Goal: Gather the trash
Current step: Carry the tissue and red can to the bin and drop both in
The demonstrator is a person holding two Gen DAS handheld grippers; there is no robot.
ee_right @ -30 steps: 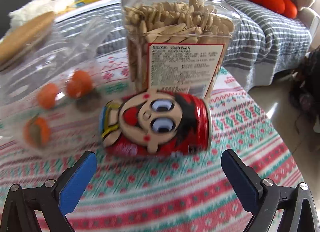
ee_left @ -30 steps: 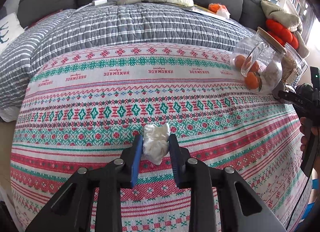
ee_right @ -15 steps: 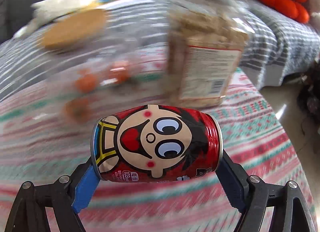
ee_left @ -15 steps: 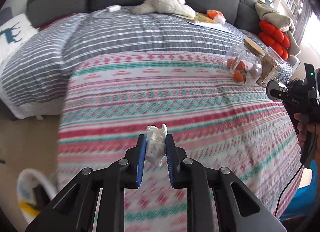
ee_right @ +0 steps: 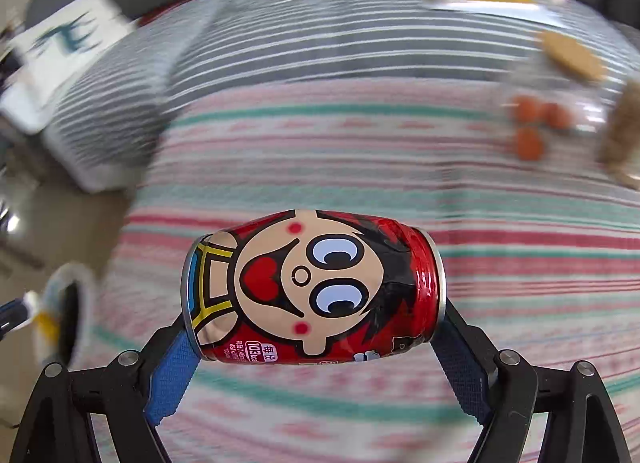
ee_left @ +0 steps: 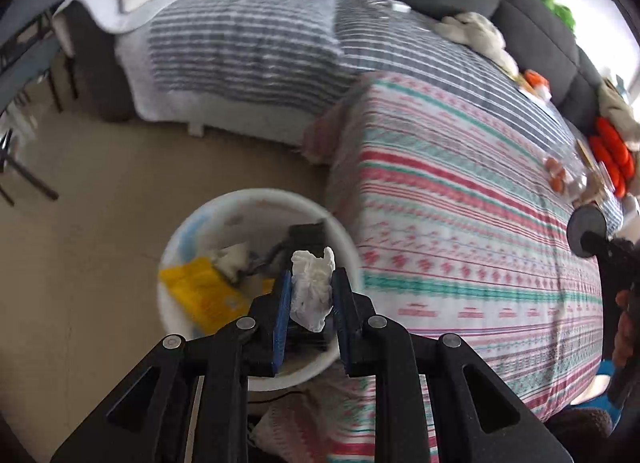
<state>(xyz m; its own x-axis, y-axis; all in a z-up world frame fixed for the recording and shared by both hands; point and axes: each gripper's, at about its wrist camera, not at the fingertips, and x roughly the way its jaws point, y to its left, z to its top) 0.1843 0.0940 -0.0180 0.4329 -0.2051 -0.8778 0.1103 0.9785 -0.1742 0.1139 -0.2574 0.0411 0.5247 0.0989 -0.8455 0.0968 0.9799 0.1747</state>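
Between the jaws, small print was carried on the lower side of the red can (ee_right: 312, 287): "103kcal" in a rounded box beside two Chinese characters, "每份". The finer lines beneath could not be read. No other legible text was seen.

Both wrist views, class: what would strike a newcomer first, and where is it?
In the right wrist view, a red drink can with a cartoon face lies sideways, clamped by the right gripper above the striped tablecloth. In the left, a crumpled white tissue sits pinched over a round white bin.
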